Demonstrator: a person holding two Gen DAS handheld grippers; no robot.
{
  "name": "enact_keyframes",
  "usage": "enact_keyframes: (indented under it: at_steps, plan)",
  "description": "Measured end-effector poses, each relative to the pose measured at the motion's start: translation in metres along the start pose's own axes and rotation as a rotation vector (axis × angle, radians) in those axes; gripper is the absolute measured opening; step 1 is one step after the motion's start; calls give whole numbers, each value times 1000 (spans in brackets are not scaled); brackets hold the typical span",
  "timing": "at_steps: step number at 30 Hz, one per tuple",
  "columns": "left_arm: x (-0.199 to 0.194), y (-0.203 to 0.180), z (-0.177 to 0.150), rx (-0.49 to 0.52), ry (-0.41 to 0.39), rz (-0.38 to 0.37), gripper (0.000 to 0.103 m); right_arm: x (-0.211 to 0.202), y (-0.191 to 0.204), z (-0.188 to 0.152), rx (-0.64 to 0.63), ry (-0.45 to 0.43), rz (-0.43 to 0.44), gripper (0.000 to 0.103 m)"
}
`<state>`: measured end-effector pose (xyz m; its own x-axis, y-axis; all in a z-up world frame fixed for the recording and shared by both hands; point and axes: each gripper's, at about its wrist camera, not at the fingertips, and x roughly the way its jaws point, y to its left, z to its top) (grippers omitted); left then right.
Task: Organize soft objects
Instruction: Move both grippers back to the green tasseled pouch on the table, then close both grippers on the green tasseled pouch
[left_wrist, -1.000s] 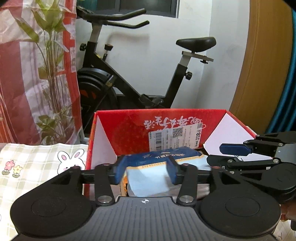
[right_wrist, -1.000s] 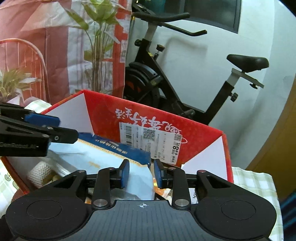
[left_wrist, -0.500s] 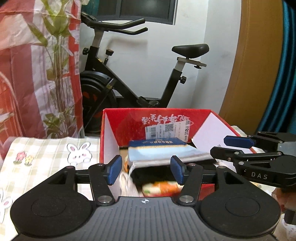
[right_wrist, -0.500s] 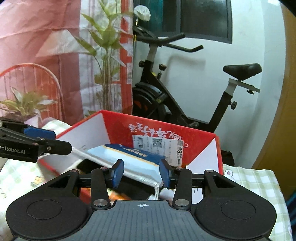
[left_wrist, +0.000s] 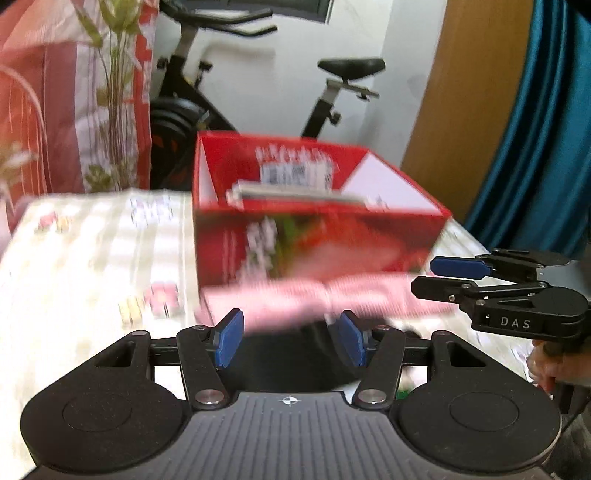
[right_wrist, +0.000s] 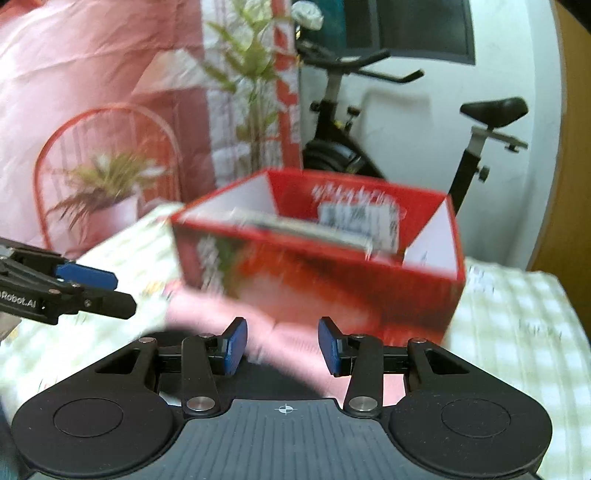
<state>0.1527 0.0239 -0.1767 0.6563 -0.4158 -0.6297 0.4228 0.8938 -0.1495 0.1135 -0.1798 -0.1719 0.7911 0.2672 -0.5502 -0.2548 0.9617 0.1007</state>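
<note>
A red cardboard box (left_wrist: 317, 236) stands on the checked tablecloth (left_wrist: 92, 258); it also shows in the right wrist view (right_wrist: 317, 258). A flat blue and white packet (left_wrist: 299, 194) lies inside it near the top. A pink soft cloth (left_wrist: 314, 299) lies in front of the box, with a dark soft item (left_wrist: 288, 354) nearer me. My left gripper (left_wrist: 290, 341) is open and empty above the dark item. My right gripper (right_wrist: 282, 345) is open and empty over the pink cloth (right_wrist: 221, 314). Both views are blurred.
An exercise bike (left_wrist: 332, 99) stands behind the table against the white wall. A red and pink curtain with plant print (left_wrist: 74, 110) hangs at the left. A potted plant (right_wrist: 107, 192) sits at the table's far left. A blue curtain (left_wrist: 535, 147) hangs at the right.
Both grippers have pulled back from inside the box and dropped lower in front of it. The packet stays in the box. Both jaws have opened wider.
</note>
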Motion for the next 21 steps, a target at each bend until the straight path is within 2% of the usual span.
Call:
enact_keyframes:
  at_steps: [5,10,14,21]
  plan:
    - [0,0,-36,-61,54,-28,59,-15,27,-37,-31,58,34,40]
    - [-3,-5,-54,-94,57,-71,59,-29,40,-64,-29,76,44,41]
    - [-1,-13,-62,-95,53,-99,59,-41,45,-74,-24,46,91,50]
    - [7,-15,-76,-124,78,-124,59,-35,57,-79,-96,75,118,50]
